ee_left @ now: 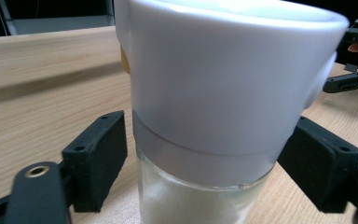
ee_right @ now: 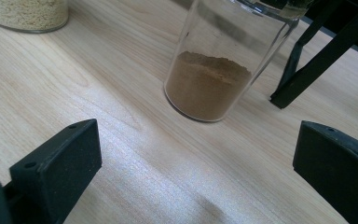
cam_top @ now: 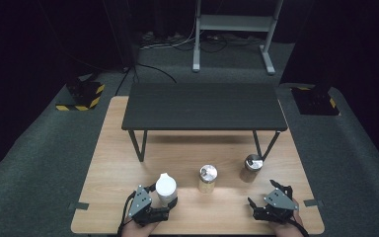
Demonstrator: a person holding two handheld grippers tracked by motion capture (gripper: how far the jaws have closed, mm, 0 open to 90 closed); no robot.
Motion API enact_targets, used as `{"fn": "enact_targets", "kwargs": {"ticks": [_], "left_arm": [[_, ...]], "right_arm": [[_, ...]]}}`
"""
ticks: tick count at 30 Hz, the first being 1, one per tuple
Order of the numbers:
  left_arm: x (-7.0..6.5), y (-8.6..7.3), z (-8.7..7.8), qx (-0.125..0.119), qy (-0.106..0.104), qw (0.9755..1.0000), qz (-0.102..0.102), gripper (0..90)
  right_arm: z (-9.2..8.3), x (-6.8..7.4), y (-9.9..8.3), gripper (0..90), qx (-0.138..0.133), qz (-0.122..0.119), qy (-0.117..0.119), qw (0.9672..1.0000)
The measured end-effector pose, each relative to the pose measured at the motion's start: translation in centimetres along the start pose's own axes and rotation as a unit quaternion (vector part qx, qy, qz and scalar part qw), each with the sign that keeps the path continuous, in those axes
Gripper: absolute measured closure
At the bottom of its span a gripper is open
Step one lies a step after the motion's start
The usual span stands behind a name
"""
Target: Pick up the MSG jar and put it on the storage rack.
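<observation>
A glass jar with a white lid [cam_top: 166, 186] stands near the table's front left. My left gripper [cam_top: 164, 198] has its jaws around it. In the left gripper view the jar [ee_left: 223, 93] looms between the black pads [ee_left: 98, 158]. A thin strip of wood shows between the left pad and the glass, so I see the left gripper [ee_left: 205, 163] as open. My right gripper [cam_top: 262, 195] rests open at the front right. Its jaws [ee_right: 186, 168] point at a jar of brown powder [ee_right: 209, 84] a short way ahead, with nothing between them.
A silver-lidded jar of pale grains [cam_top: 208, 178] stands mid-table, and the brown-powder jar [cam_top: 250, 168] right of it beside a leg [ee_right: 307, 65] of the low black shelf [cam_top: 205, 106]. A white stand [cam_top: 234, 29] is on the floor behind.
</observation>
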State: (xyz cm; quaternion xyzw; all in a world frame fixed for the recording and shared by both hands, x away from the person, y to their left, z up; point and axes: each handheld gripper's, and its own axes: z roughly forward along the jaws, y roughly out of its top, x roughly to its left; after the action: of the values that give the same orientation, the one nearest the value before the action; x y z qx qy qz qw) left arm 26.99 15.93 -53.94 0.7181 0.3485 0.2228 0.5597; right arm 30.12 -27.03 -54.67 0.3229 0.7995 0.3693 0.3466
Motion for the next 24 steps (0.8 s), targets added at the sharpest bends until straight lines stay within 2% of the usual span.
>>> {"fn": "enact_targets", "kwargs": {"ticks": [7, 9, 19, 24], "left_arm": [[-0.05, 0.03, -0.01, -0.013, -0.003, 0.9999, 0.003, 24.4], [-0.04, 0.04, -0.04, -0.016, -0.004, 0.9999, 0.006, 28.4], [0.07, 0.06, -0.14, -0.016, -0.008, 0.9998, 0.011, 30.0], [0.21, 0.03, -0.29, -0.019, -0.007, 0.9998, 0.006, 30.2]], "right_arm": [[0.00, 0.01, 0.00, 0.1, 0.000, -0.001, 0.001, 1.0000], [0.00, -0.01, 0.00, 0.0, 0.000, 0.000, 0.001, 1.0000], [0.01, 0.08, 0.01, 0.1, 0.001, -0.004, 0.002, 1.0000], [0.04, 0.01, 0.02, 0.1, 0.002, -0.002, 0.003, 1.0000]]}}
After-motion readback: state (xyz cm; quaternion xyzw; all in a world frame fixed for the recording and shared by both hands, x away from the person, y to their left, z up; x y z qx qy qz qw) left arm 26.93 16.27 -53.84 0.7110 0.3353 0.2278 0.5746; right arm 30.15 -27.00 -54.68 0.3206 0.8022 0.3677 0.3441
